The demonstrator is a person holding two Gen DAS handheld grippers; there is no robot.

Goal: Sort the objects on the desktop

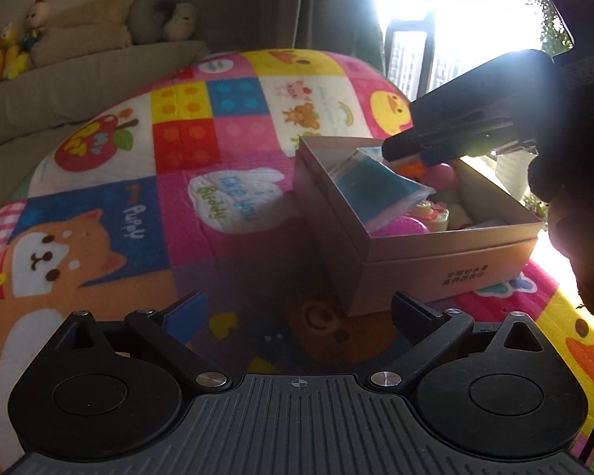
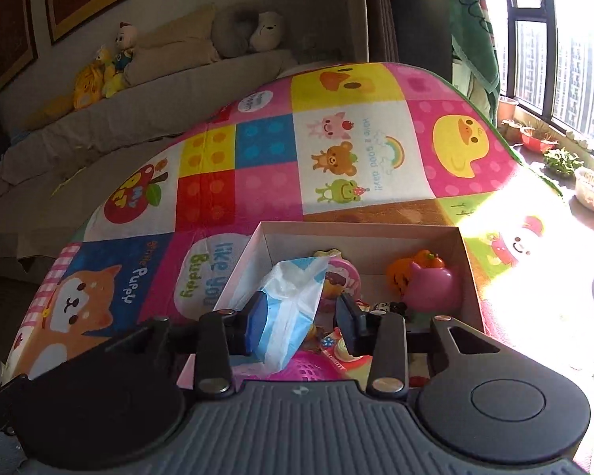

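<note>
A brown cardboard box (image 1: 435, 265) stands on the patchwork mat and holds several toys. It also shows in the right wrist view (image 2: 469, 277). My right gripper (image 2: 301, 322) hovers over the box, jaws open, with a blue-and-white tissue pack (image 2: 293, 301) lying between them against the left finger. The pack rests tilted in the box in the left wrist view (image 1: 376, 190). The right gripper (image 1: 415, 150) reaches into the box from the right. My left gripper (image 1: 297, 312) is open and empty, low over the mat just in front of the box.
A colourful cartoon mat (image 1: 178, 182) covers the table. The box also holds a pink toy (image 2: 435, 289), an orange pumpkin toy (image 2: 400, 277) and a pink basket (image 2: 313, 370). A sofa with plush toys (image 2: 99, 79) lies behind; plant pots (image 2: 562, 158) line the window.
</note>
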